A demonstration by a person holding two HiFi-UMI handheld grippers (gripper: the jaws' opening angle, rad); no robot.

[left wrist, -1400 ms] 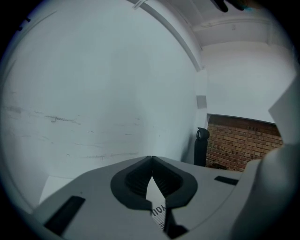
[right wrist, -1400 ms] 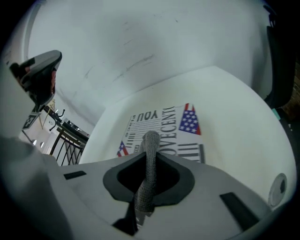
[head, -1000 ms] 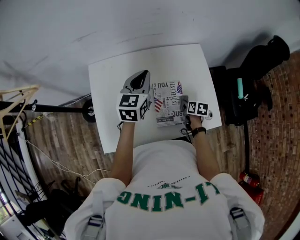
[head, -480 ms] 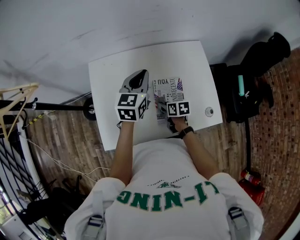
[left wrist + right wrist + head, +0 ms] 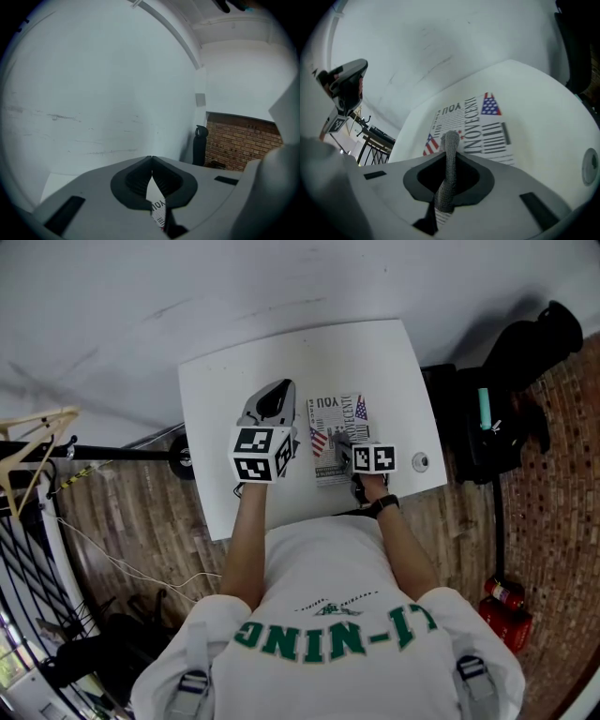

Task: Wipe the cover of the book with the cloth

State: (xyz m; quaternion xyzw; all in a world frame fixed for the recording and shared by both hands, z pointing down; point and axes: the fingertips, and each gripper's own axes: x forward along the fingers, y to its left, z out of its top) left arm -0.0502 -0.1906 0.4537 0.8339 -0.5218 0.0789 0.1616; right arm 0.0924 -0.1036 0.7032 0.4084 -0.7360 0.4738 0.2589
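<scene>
The book [image 5: 337, 418], its cover printed like a newspaper with small flags, lies flat near the front of the white table [image 5: 356, 352]. My right gripper [image 5: 348, 442] is over its lower right part, shut on a grey cloth [image 5: 450, 161]. In the right gripper view [image 5: 449, 149] the cloth stands up between the jaws, its end over the book [image 5: 480, 124]. My left gripper [image 5: 282, 390] rests at the book's left edge. Its jaw tips meet [image 5: 151, 160], and a sliver of the book [image 5: 158, 212] shows through the gap below them.
A small round disc [image 5: 419, 462] sits by the table's right front corner [image 5: 590, 165]. A black bag [image 5: 511, 367] with a teal item stands right of the table. A metal rack [image 5: 37, 456] is at the left, and a red extinguisher [image 5: 502, 594] on the wood floor.
The right gripper slid the cloth leftward across the book from its right edge, then came back a little to the right. The left gripper and the book stayed put.
</scene>
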